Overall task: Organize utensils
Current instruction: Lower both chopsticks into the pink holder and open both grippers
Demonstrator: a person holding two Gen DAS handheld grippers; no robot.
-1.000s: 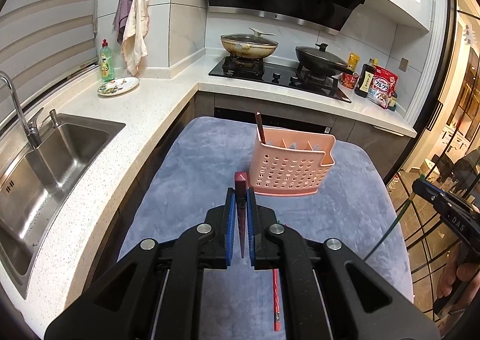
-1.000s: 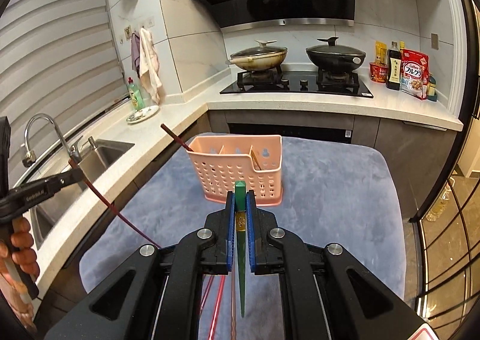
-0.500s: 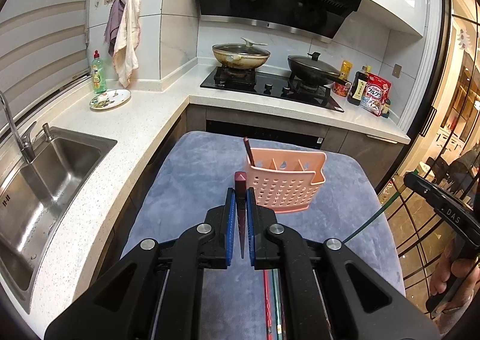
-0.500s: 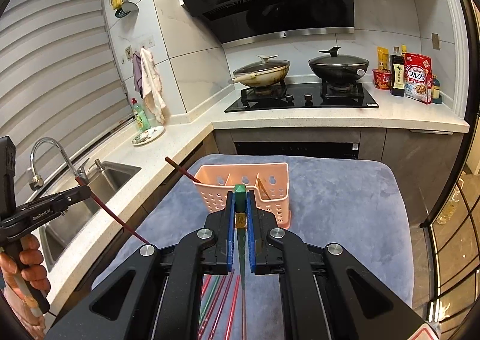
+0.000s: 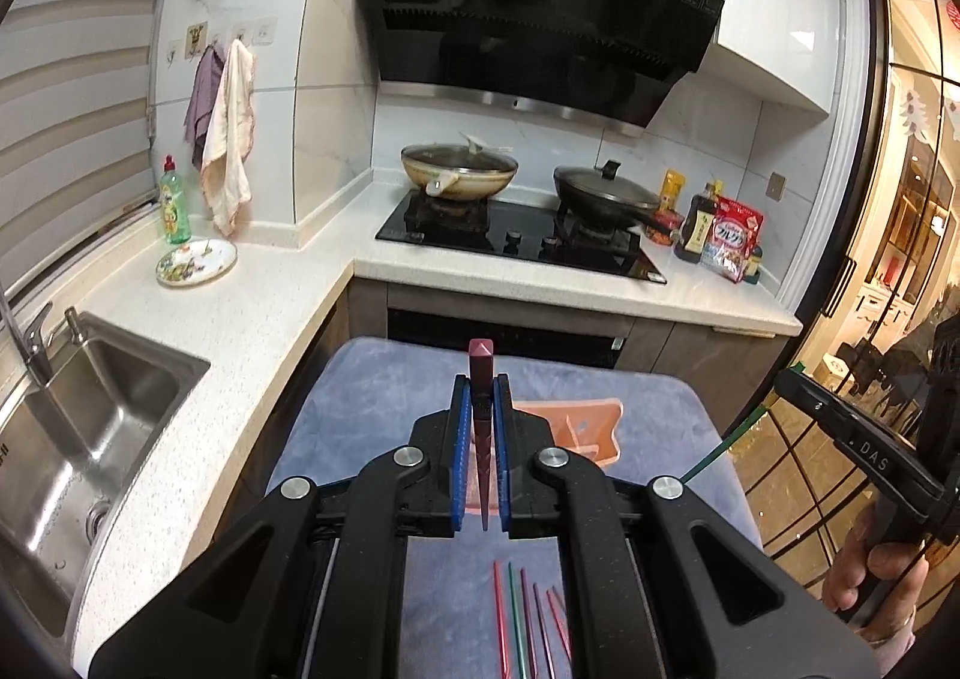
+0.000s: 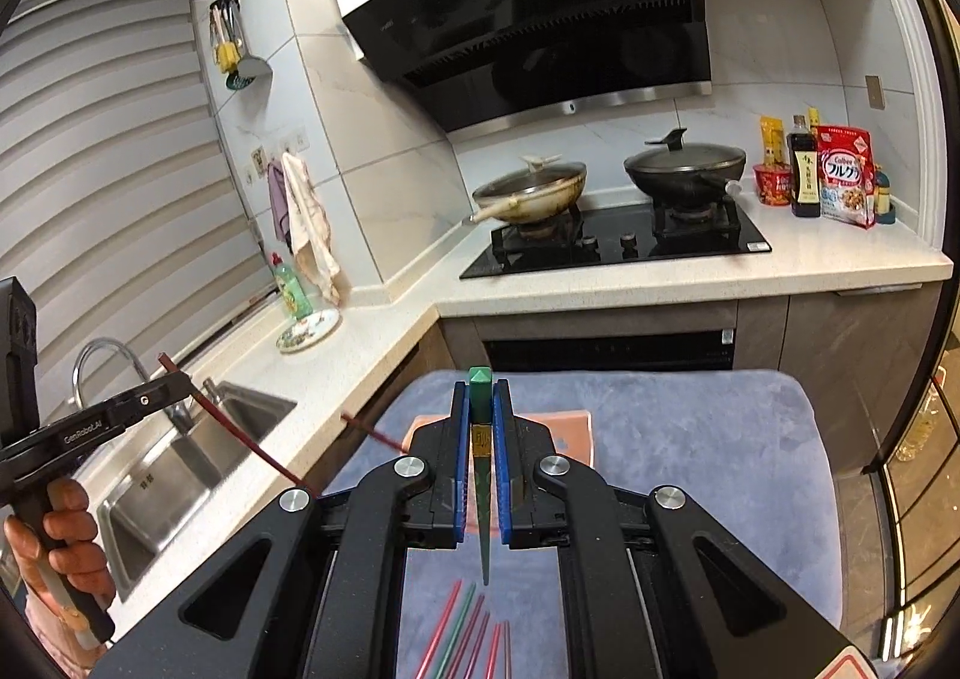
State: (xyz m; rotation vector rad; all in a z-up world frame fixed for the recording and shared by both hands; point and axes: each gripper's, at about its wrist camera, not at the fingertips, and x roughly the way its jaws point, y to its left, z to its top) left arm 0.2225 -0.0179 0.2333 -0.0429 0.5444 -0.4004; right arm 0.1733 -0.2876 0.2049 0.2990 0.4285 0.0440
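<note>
Dark red lacquer marks the chopstick (image 5: 481, 415) clamped between the blue pads of the left gripper (image 5: 481, 403) at the centre of the left wrist view. Its long axis runs up the frame: the thick square end stands above the pads toward the hob (image 5: 522, 238), and the thin tip points down toward the lower edge. A green chopstick (image 6: 481, 475) is pinched the same way in the right gripper (image 6: 481, 409), butt uppermost and tapered tip downward. In the right wrist view the red chopstick is seen at mid left as a slanted line, high end upper left, low end toward the centre. A pink perforated utensil holder (image 5: 585, 427) stands on the grey-blue mat (image 5: 384, 397) just behind the fingers, largely hidden; its compartments cannot be made out. Loose red and green chopsticks (image 6: 468, 637) lie roughly parallel on the mat at the bottom centre.
</note>
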